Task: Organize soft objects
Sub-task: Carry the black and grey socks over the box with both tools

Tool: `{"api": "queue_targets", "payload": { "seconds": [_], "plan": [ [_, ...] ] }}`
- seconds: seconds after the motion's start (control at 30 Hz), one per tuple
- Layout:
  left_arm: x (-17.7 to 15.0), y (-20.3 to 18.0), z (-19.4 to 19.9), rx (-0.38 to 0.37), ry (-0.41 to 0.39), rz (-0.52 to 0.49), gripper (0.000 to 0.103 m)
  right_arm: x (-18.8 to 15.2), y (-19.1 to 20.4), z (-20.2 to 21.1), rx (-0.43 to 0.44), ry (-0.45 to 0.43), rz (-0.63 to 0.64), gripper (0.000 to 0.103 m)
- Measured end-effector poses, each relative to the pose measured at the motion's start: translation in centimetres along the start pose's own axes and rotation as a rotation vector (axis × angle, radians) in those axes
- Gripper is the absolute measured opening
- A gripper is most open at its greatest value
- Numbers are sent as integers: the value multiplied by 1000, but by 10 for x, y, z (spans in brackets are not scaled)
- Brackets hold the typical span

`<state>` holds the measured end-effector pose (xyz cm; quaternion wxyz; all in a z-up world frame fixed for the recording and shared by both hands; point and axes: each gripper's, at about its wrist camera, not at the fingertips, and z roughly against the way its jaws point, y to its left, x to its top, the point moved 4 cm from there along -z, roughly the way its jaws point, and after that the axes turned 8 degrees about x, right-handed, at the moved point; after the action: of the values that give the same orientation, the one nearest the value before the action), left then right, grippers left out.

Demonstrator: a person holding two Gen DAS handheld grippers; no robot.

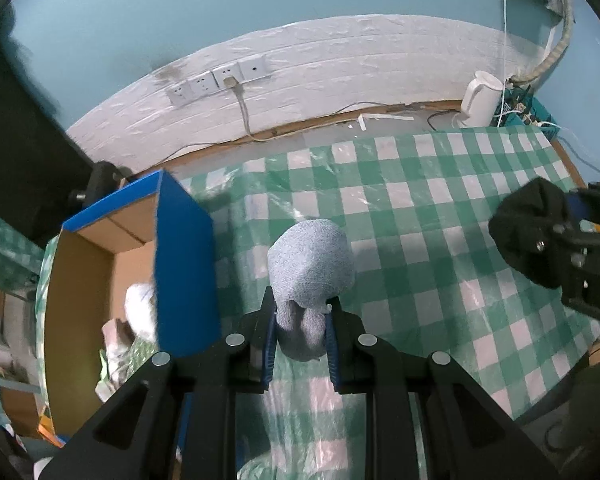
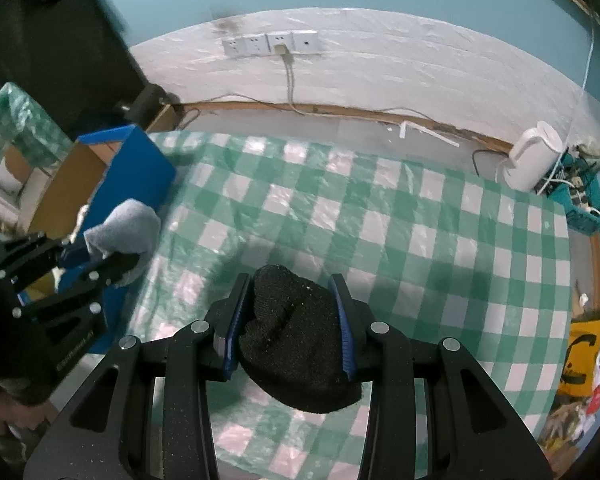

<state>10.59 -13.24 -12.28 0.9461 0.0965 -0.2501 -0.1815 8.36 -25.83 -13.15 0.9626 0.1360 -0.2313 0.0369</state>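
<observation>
A pale blue sock [image 1: 311, 258], a black sock [image 2: 296, 340], a green-and-white checked cloth [image 2: 400, 232], a blue box [image 1: 182, 264] with brown inside

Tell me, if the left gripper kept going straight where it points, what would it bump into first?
Probably the checked cloth on the table. The left gripper points steeply down, holding the grey sock, with only cloth ahead of it. The blue box sits off to its left, though depth is hard to judge.

The left tool [image 1: 302, 322] pinches a rolled grey sock [image 1: 310, 268] above the checked cloth [image 1: 440, 216], beside a blue box [image 1: 184, 264].
</observation>
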Motion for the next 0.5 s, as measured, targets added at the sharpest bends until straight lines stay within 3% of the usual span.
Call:
{"api": "queue_targets", "payload": {
  "seconds": [0.5],
  "plan": [
    [-27,64,26,51,-24,108,21,11,72,10,45,-24,121,38]
  ]
}}
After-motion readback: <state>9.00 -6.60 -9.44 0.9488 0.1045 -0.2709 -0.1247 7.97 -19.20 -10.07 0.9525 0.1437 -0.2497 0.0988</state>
